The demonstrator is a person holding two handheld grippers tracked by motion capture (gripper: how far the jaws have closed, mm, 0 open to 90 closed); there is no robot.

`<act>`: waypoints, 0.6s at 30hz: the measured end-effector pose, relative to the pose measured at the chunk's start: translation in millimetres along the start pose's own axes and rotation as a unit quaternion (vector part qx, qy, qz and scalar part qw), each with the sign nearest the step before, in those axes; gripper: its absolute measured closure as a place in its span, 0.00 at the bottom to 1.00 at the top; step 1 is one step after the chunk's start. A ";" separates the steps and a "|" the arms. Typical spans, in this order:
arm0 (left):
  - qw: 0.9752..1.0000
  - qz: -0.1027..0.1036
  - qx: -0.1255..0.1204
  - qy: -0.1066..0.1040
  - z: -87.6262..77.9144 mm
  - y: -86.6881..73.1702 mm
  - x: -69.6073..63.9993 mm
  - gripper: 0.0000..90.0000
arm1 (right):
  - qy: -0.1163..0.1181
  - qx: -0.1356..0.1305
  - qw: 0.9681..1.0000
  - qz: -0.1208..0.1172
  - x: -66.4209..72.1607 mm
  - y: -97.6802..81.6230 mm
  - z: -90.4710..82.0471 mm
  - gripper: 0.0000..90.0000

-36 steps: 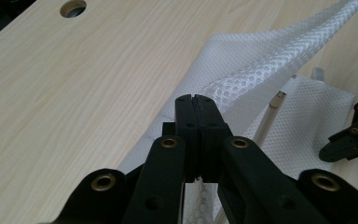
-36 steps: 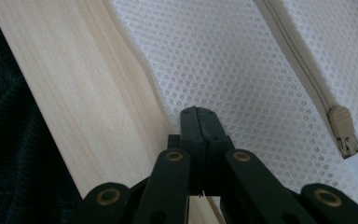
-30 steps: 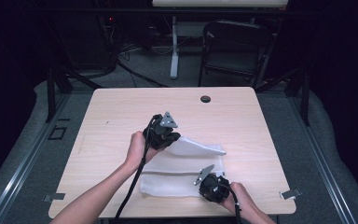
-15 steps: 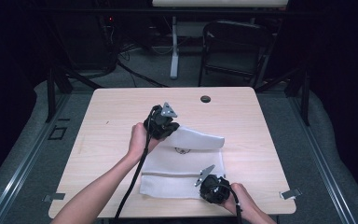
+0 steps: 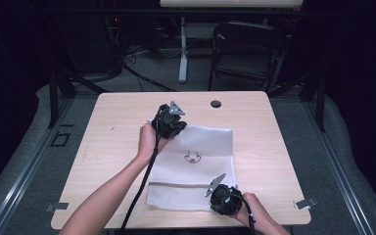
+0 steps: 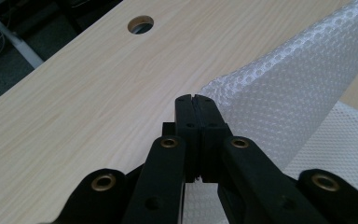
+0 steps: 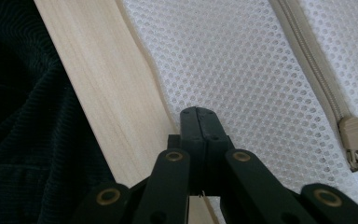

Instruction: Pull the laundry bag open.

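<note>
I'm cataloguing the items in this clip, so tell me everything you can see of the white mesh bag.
The white mesh bag is a flat rectangle of fine honeycomb netting lying on the wooden table. A beige zipper runs across it near the person's side, its pull at one end. A small dark line drawing marks its middle. The left gripper is shut on the far left corner, lifting a fold; the right gripper pinches the near right edge.

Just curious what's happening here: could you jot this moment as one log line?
left claw: shut on mesh laundry bag far corner | right claw: shut on near edge | bag: spread on table
</note>
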State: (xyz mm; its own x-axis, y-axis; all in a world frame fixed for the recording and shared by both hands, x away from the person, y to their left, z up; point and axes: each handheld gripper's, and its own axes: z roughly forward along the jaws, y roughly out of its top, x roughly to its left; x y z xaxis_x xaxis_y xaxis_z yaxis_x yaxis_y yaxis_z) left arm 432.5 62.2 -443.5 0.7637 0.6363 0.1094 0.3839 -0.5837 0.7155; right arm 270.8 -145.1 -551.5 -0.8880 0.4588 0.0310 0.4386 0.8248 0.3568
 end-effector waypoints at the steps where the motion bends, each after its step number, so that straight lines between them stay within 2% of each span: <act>1: 1.000 -0.001 -0.002 0.002 1.3 0.4 0.8 0.99 | 0.001 0.001 1.000 0.000 0.1 0.0 -0.1 1.00; 18: 0.999 -0.022 -0.004 0.031 25.5 9.5 11.6 0.99 | 0.008 0.003 1.000 0.002 0.8 -0.1 -0.4 1.00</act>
State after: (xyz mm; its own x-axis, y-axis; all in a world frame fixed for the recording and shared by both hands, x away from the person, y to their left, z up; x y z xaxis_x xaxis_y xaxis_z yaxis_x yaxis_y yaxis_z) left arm 458.2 51.2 -453.0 0.7122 0.6915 0.1205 0.4117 -0.5505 0.7262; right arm 269.9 -144.9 -551.1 -0.8887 0.4562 0.0463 0.4420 0.8251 0.3519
